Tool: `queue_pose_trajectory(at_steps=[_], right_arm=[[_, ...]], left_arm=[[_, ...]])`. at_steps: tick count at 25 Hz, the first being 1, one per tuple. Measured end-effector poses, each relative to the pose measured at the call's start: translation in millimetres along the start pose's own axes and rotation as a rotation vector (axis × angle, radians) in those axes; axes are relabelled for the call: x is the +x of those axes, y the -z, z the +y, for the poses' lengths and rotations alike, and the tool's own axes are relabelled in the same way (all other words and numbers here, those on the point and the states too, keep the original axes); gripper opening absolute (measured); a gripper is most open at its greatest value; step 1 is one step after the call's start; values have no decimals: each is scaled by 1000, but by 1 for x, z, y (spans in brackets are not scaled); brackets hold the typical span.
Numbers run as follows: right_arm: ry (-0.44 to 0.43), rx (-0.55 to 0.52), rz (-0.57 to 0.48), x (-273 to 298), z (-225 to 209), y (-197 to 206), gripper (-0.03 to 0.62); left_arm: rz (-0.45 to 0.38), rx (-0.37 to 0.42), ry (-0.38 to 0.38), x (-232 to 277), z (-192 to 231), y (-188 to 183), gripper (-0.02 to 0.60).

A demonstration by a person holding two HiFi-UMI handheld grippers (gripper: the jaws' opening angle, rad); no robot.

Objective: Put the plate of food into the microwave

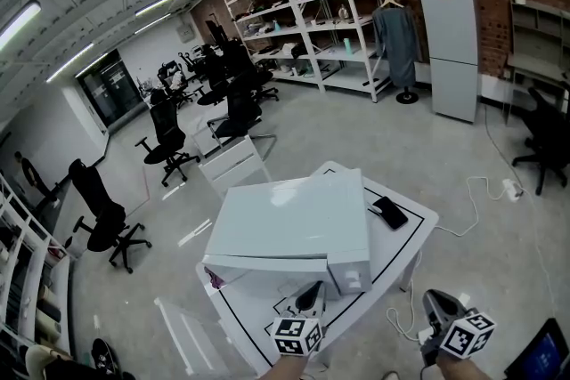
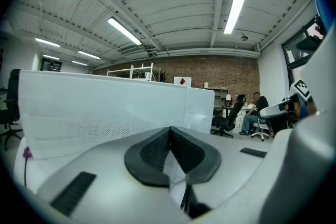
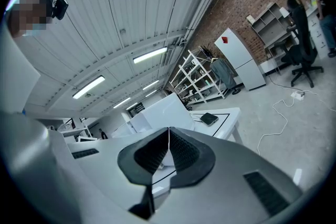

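A white microwave stands on a white table with a black border line. It fills the left gripper view as a white wall and shows further off in the right gripper view. My left gripper is just in front of its front face, level, jaws shut with nothing between them. My right gripper hangs off the table's right front corner, also shut and empty. No plate of food is in view. A small purple thing pokes out at the microwave's lower left corner.
A black phone lies on the table right of the microwave. A white cable runs over the floor at the right. Office chairs stand left, with shelving and a tall fridge at the back. Seated people are in the left gripper view.
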State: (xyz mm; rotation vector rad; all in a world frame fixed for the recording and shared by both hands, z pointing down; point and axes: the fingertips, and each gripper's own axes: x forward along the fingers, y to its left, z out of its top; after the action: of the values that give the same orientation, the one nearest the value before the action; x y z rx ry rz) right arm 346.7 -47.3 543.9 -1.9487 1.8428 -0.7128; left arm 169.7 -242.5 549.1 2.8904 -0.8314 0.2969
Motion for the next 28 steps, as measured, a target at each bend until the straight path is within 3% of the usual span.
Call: queue_pose_trajectory(at_steps=[14, 28], right_arm=[[-4, -2, 17, 2, -3, 4, 8], [5, -2, 3, 1, -7, 5, 8]], left_arm=[[33, -47, -33, 15, 7, -4, 8], [10, -44, -32, 17, 10, -1, 8]])
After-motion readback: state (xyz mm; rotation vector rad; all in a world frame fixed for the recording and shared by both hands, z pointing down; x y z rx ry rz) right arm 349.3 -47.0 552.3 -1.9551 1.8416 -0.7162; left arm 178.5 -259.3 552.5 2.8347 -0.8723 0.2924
